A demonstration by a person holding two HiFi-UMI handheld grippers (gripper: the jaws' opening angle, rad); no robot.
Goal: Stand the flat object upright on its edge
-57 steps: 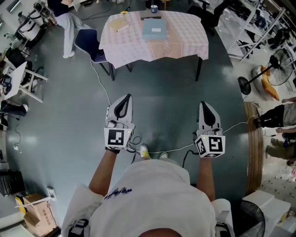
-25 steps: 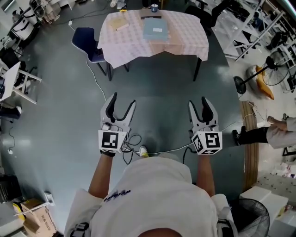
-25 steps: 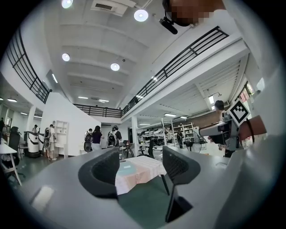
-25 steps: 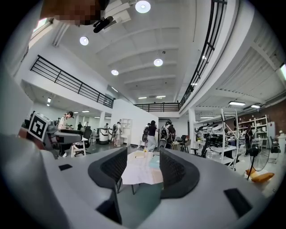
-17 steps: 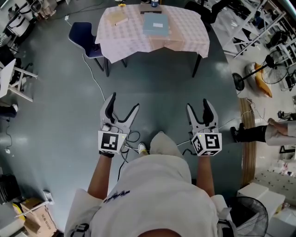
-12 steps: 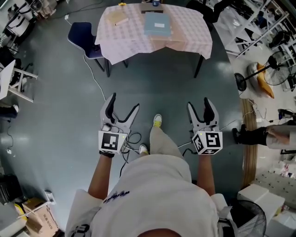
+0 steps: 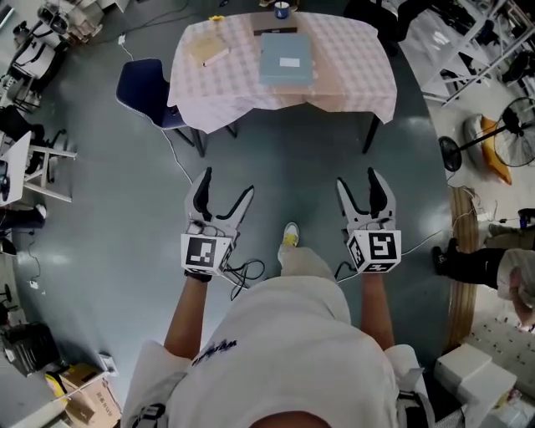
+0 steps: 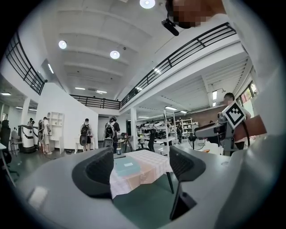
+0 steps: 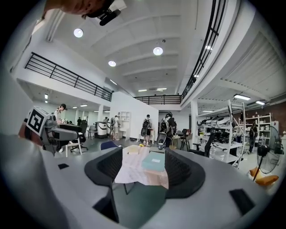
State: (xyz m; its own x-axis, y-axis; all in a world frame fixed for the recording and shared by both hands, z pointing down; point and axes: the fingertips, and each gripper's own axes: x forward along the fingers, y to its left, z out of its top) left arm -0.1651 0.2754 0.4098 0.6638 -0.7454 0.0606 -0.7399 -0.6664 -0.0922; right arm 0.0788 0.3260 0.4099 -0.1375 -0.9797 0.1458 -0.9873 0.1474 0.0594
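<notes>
1. Floor (image 7: 292, 167): open grey stretch before the counter (image 7: 351, 75).
2. One counter, cloth-covered; one chair (image 7: 140, 84) at its left edge.
3. One flat blue object (image 7: 286, 60), lying flat mid-counter.
4. Two: left gripper (image 7: 227, 182), right gripper (image 7: 358, 177); jaws just opened wide, empty, well short of counter.

On the desk (image 7: 351, 84) a flat box (image 7: 285, 60) lies mid-desk, a cup (image 7: 281, 10) at its far edge, a notepad (image 7: 206, 50) toward its left; a chair (image 7: 142, 88) stands left of the desk

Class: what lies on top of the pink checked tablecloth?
A flat light blue box with a white label, a tan flat packet, a dark strip and a small blue cup. The pink checked tablecloth hides the tabletop; only dark legs show.
</notes>
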